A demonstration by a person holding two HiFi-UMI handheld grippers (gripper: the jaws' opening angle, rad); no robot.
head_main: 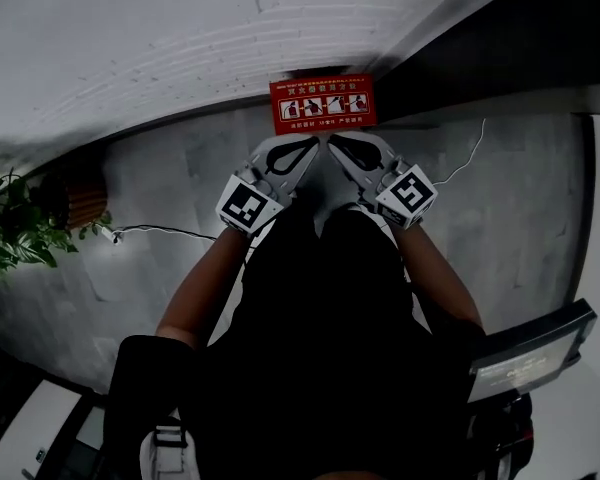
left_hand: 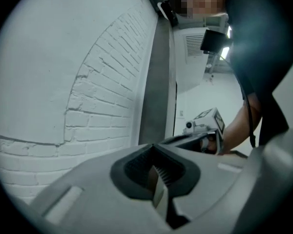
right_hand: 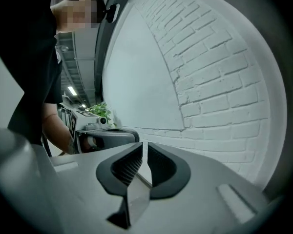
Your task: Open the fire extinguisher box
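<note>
Approach was judged in hand: the red fire extinguisher box [head_main: 323, 104] was found on the floor [head_main: 180, 188] against the brick wall [head_main: 280, 28], just ahead. Fingers of the left gripper [head_main: 308, 148] and right gripper [head_main: 338, 146] were closed and empty; reaching the lid was judged next.

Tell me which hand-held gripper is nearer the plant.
Left. The left hand-held gripper is on the side toward the plant, though far from it; the right hand-held gripper lies just beyond the left one, farther away.
</note>
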